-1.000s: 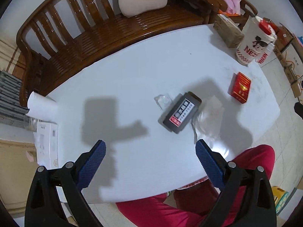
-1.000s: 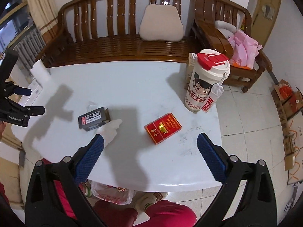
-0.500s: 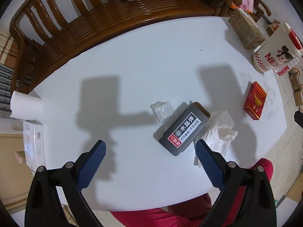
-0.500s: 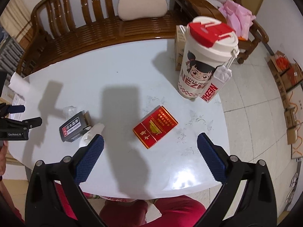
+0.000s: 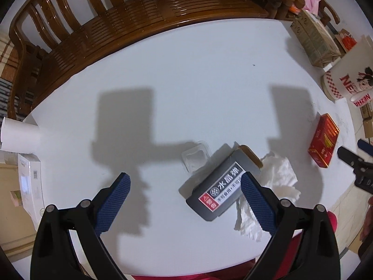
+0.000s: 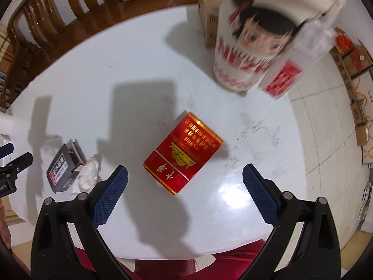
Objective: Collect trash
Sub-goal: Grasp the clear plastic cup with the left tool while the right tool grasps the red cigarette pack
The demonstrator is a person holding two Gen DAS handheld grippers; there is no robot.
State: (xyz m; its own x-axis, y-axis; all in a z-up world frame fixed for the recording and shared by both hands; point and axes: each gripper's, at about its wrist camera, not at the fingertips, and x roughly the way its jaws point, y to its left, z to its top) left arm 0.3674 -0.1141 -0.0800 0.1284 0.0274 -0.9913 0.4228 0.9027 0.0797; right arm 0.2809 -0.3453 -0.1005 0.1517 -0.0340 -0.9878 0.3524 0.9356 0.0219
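A grey box with a red and white label lies on the white table, beside a crumpled white tissue and a small clear plastic tray. My left gripper hangs open above them, its right finger over the box's edge. In the right wrist view a red cigarette pack lies flat just ahead of my open right gripper. The grey box and tissue show at the left there. The red pack also appears at the right of the left wrist view.
A tall white cartoon cup with a hanging tag stands at the table's far right, a brown carton behind it. A wooden bench with a cushion runs along the far side. A paper roll lies at the left edge. Red-clad legs are below.
Both grippers have come down and forward toward the table. The grey box now sits near the left gripper's right finger, and the red pack lies just ahead of the right gripper.
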